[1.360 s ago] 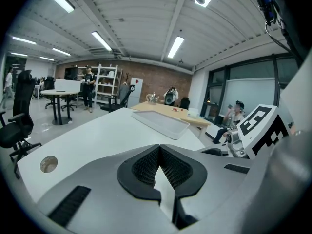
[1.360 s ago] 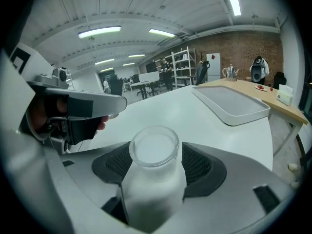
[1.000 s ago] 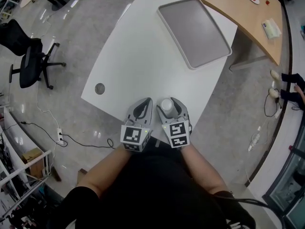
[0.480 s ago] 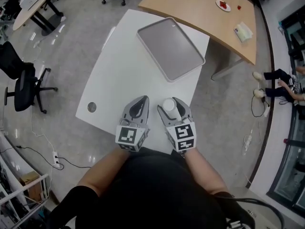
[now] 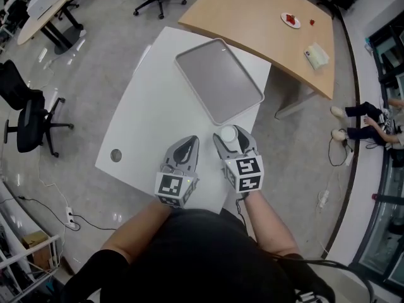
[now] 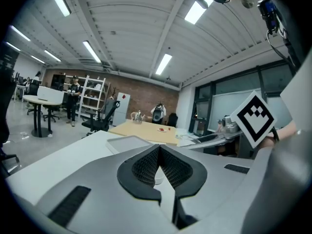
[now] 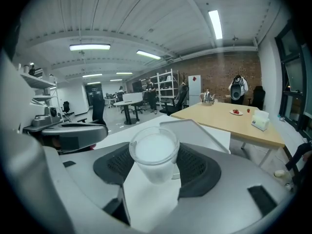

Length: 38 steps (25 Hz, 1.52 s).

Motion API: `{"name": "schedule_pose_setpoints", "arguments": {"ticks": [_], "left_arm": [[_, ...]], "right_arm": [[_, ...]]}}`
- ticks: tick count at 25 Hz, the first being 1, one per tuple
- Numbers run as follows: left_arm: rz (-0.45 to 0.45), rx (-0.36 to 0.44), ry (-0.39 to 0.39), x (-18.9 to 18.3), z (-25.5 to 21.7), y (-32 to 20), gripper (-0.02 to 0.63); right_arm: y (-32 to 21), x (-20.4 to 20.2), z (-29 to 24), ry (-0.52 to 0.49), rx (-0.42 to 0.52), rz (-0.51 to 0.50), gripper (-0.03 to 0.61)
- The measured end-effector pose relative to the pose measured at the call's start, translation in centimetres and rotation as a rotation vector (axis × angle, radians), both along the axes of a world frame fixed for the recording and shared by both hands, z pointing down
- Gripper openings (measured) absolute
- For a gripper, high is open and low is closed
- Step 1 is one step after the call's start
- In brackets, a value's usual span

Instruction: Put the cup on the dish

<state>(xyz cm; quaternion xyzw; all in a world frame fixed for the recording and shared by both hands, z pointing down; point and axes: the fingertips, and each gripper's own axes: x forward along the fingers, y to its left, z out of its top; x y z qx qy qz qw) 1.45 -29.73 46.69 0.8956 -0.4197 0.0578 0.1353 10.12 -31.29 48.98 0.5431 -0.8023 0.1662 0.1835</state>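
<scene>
Cup [image 7: 155,152] is clamped in my right gripper [image 5: 232,142]; my left gripper [image 5: 183,149] is closed on nothing. Dish [image 5: 218,81] lies well ahead, bare, so carrying and placing remain.

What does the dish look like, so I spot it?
Find the white table. At its far end lies the dish, a grey rectangular tray with rounded corners. Unlike the small round plate, it isn't on the wooden table.

cup [image 5: 228,135] white | tray [image 5: 218,81] grey | table [image 5: 151,125] white | desk [image 5: 265,17] tan wood | chair [image 5: 28,115] black
</scene>
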Motion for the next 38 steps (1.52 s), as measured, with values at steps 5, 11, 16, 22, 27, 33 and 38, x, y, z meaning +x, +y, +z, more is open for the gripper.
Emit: {"name": "schedule_pose_setpoints", "arguments": {"ticks": [5, 11, 16, 22, 27, 33, 38], "left_arm": [[-0.032, -0.065, -0.025, -0.1, 2.7, -2.0, 0.008], [-0.051, -0.132, -0.064, -0.1, 5.7, -4.6, 0.008], [-0.069, -0.132, -0.039, 0.1, 8.0, -6.9, 0.008], [-0.098, -0.162, -0.073, -0.6, 9.5, -7.9, 0.008], [-0.106, -0.175, -0.061, -0.9, 9.5, -7.5, 0.008], [-0.101, -0.159, -0.066, -0.7, 7.9, -6.4, 0.008], [-0.079, -0.083, -0.051, -0.1, 4.9, -5.4, 0.008]], "right_arm": [[-5.6, 2.0, 3.2, 0.016, -0.013, 0.02, 0.264], [-12.4, 3.6, 7.0, 0.038, -0.018, 0.038, 0.264], [-16.0, 4.3, 10.3, 0.034, -0.033, 0.056, 0.264], [-17.3, 4.1, 13.0, 0.029, -0.07, 0.072, 0.264], [-17.2, 3.5, 13.0, 0.031, -0.08, 0.041, 0.265], [-16.4, 3.7, 9.8, 0.039, -0.021, 0.053, 0.265], [-13.6, 3.8, 5.0, 0.007, 0.05, 0.066, 0.264]]}}
